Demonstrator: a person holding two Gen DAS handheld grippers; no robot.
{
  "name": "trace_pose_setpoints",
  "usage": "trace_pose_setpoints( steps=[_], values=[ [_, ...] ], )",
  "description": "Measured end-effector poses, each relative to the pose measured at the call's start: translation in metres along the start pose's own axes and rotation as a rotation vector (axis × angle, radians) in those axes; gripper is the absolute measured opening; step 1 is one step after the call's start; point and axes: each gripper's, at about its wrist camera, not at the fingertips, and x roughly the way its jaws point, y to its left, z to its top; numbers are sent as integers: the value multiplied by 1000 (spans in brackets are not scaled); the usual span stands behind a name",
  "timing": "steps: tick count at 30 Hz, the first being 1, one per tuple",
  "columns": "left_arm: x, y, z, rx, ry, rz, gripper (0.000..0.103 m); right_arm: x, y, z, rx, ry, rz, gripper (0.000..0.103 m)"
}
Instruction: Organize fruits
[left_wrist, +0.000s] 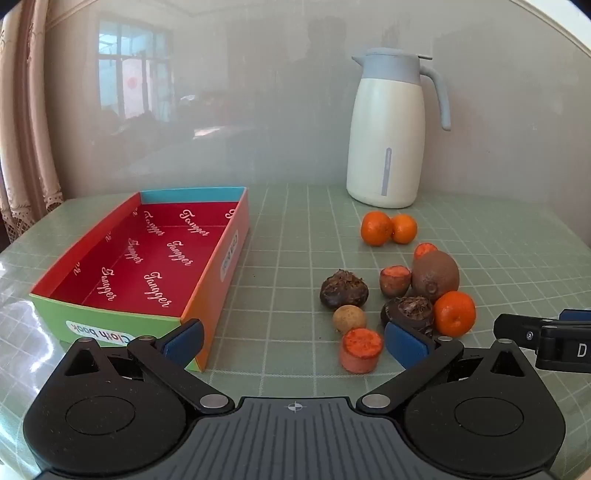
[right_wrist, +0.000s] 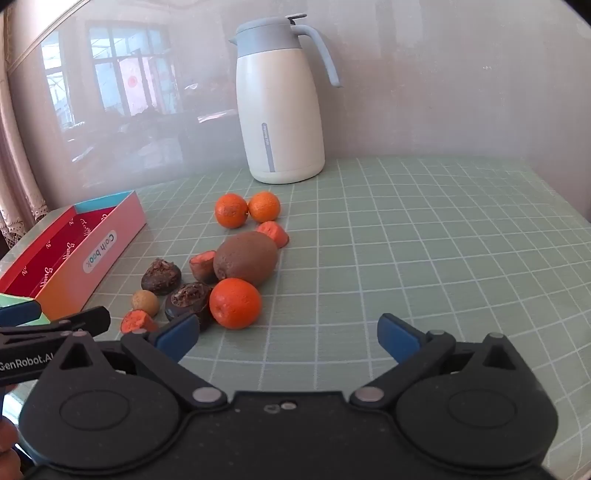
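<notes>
Both grippers wide and empty, fruit not yet boxed.

We judge we are at the start: ahead of our left gripper (left_wrist: 293, 341) lies a cut carrot piece (left_wrist: 361, 350); the tangerine (right_wrist: 235, 303) sits just ahead-left of our right gripper (right_wrist: 288, 336). The red-lined box (left_wrist: 207, 295) waits forward-left on the green gridded desk (right_wrist: 406, 258), a thermos jug (right_wrist: 279, 107) beyond.

We see a table (left_wrist: 295, 229) covered in a pale green gridded cloth. On its left side lies an open cardboard box (left_wrist: 210, 295) with a red lining. At the back stands a white jug (left_wrist: 384, 147) with a grey-blue lid. Between them lie two tangerines (left_wrist: 388, 228) touching, a kiwi (left_wrist: 436, 275), a third tangerine (left_wrist: 455, 314), two dark chestnut-like fruits (left_wrist: 343, 288), a small tan fruit (left_wrist: 349, 318) and cut orange pieces (left_wrist: 361, 349).
</notes>
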Motion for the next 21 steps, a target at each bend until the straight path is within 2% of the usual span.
trace_pose_setpoints(
  steps=[5, 21],
  values=[
    [-1, 2, 0, 10, -18, -23, 103, -2, 1, 2, -8, -2, -1, 103],
    [-3, -3, -1, 33, -48, -16, 103, -3, -2, 1, 6, 2, -14, 103]
  ],
)
